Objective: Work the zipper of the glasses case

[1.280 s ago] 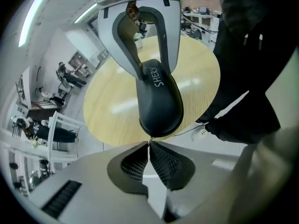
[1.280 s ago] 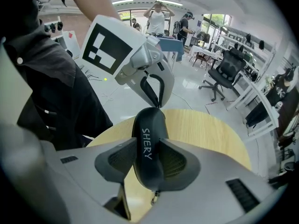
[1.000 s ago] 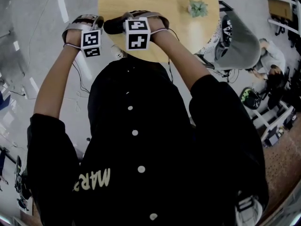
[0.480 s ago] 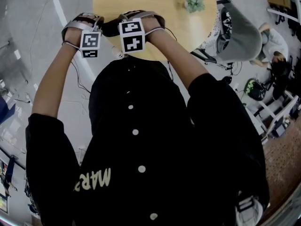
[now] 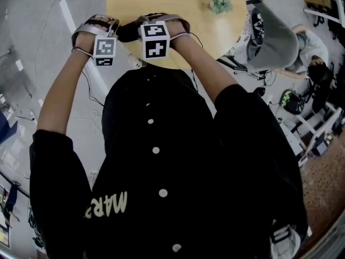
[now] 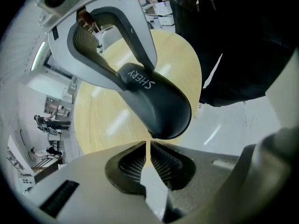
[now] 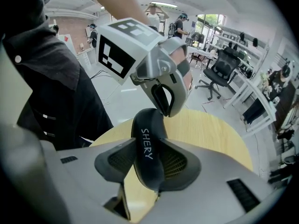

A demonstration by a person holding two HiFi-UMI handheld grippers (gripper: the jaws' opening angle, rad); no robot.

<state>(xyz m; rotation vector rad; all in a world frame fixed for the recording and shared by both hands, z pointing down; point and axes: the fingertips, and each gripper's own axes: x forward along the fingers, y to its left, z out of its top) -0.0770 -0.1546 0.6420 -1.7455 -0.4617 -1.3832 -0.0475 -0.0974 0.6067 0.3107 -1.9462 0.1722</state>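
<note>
Right gripper (image 7: 148, 164) downward around glasses case (image 7: 145, 127)

We look steeply down from the head; each gripper view peers close along its fingers (image 6: 133, 164), and all three share the glasses case (image 5: 128, 31) and round counter (image 5: 188, 9).

left gripper (image 6: 148, 146): jaws almost together, thin slit, tips at case's near end
glasses case (image 6: 159, 101): black, "SHERY" print, above tabletop edge
right gripper (image 6: 112, 48): clamps case's far end
tabletop (image 6: 105, 122): round, light wood
</note>
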